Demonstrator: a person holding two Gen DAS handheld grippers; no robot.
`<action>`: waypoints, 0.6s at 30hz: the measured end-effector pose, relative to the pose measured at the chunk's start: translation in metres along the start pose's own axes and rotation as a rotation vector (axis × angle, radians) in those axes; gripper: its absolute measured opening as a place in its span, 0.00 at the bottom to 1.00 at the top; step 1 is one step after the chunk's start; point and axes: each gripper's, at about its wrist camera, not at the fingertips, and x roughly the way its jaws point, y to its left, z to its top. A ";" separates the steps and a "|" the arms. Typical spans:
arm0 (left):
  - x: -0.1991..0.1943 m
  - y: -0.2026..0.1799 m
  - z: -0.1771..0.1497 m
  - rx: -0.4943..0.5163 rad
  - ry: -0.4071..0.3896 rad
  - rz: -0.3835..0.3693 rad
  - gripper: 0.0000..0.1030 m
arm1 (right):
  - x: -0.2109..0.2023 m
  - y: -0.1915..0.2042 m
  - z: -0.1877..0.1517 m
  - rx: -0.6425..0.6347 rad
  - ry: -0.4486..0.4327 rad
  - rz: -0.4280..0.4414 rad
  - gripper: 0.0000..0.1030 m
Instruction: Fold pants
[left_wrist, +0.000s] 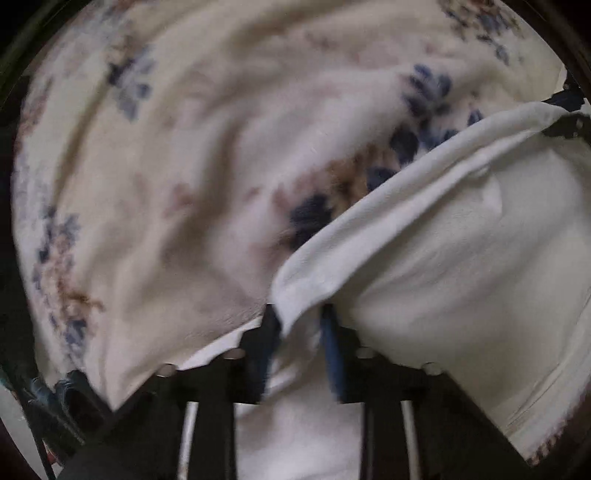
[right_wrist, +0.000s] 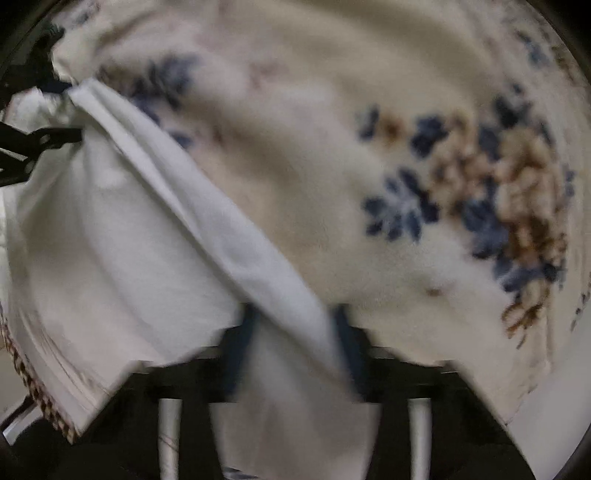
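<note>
White pants (left_wrist: 443, 240) lie on a cream blanket with blue and brown flowers (left_wrist: 166, 147). My left gripper (left_wrist: 299, 314) points down at the pants' folded edge and is shut on a pinch of the white fabric, which runs back between its dark fingers. My right gripper (right_wrist: 295, 312) is shut on the same long fold of the pants (right_wrist: 110, 240) further along. Each view shows the other gripper at the far end of the fold: the right gripper (left_wrist: 565, 122) and the left gripper (right_wrist: 37, 140). Both views are blurred.
The flowered blanket (right_wrist: 369, 129) fills most of both views beyond the pants. A brown and white woven trim (right_wrist: 33, 387) borders the cloth at the lower left of the right wrist view. Dark objects (left_wrist: 70, 395) lie off the blanket's corner.
</note>
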 end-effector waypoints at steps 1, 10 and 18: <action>-0.005 0.000 -0.005 -0.004 -0.007 0.004 0.11 | -0.010 -0.003 -0.005 0.032 -0.039 0.004 0.13; -0.108 -0.024 -0.102 -0.242 -0.233 -0.034 0.08 | -0.081 -0.006 -0.102 0.201 -0.252 0.083 0.06; -0.115 -0.096 -0.211 -0.526 -0.229 -0.240 0.07 | -0.093 0.093 -0.226 0.414 -0.263 0.230 0.06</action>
